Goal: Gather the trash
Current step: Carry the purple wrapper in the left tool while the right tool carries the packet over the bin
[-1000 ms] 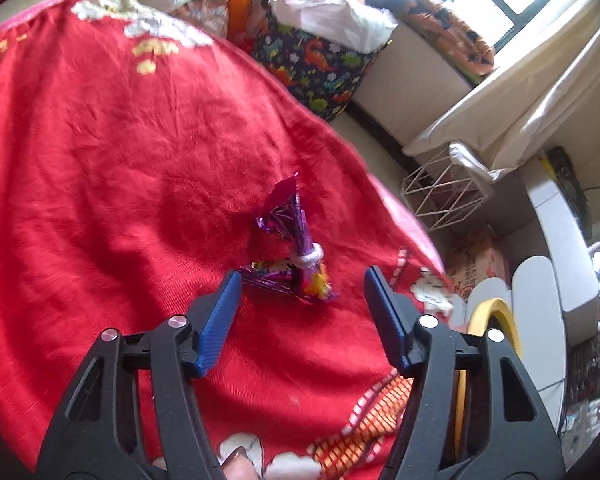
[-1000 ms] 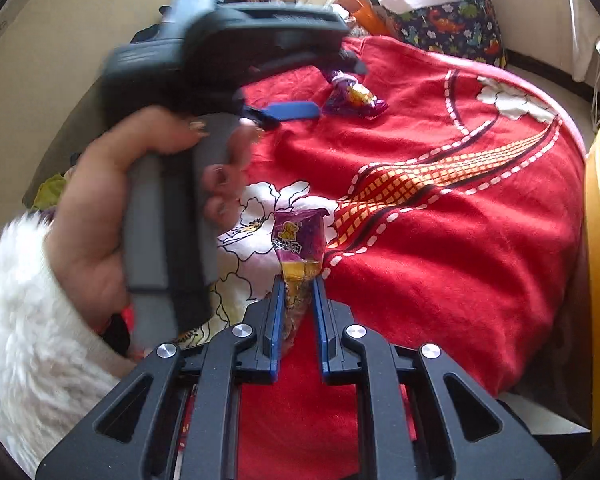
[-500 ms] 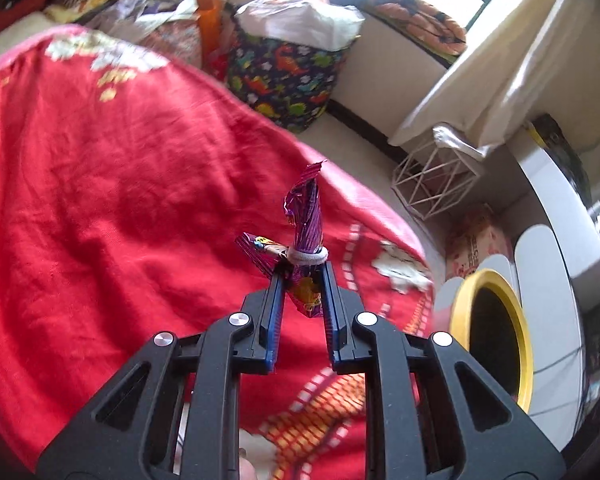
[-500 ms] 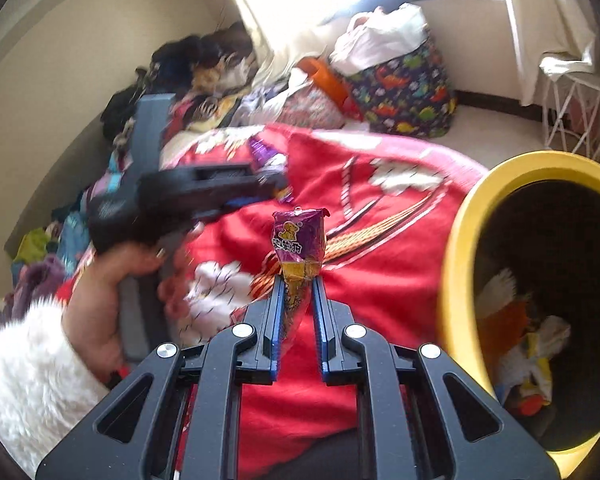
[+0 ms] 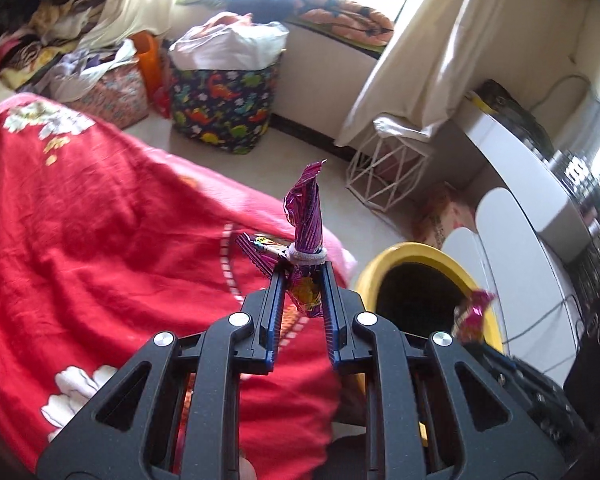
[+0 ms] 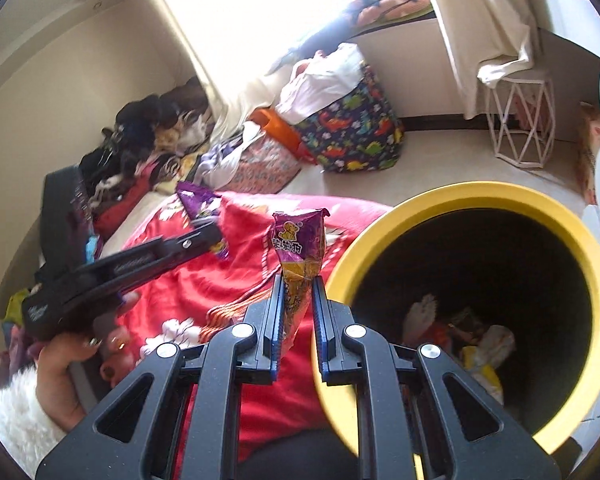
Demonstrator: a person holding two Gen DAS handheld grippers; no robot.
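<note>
At the far left of the right wrist view, a hand (image 6: 72,364) in a fluffy white sleeve (image 6: 12,412) carries the left gripper (image 6: 214,236), its jaws pinched on a purple foil wrapper (image 6: 198,200) above the red floral blanket (image 6: 204,280); seen from the left wrist view, that left gripper (image 5: 302,280) is clamped narrow on the twisted purple wrapper (image 5: 306,220), which stands upright with its long axis pointing up the frame, a white band around its waist; moving right, the right gripper (image 6: 296,292) sits at frame centre, jaws squeezed close on a purple snack packet (image 6: 300,248) with a cartoon dog, also standing tall between the blue pads; and just to the right, the yellow bin (image 6: 460,196) gapes wide, litter already lying inside; the packet rides just left of the rim, so I'd call the right hand nearer the drop; in the left wrist view the yellow bin (image 5: 416,250) lies lower right of the jaws, a bit farther off; both pieces look set to go rightward over the rim.
</note>
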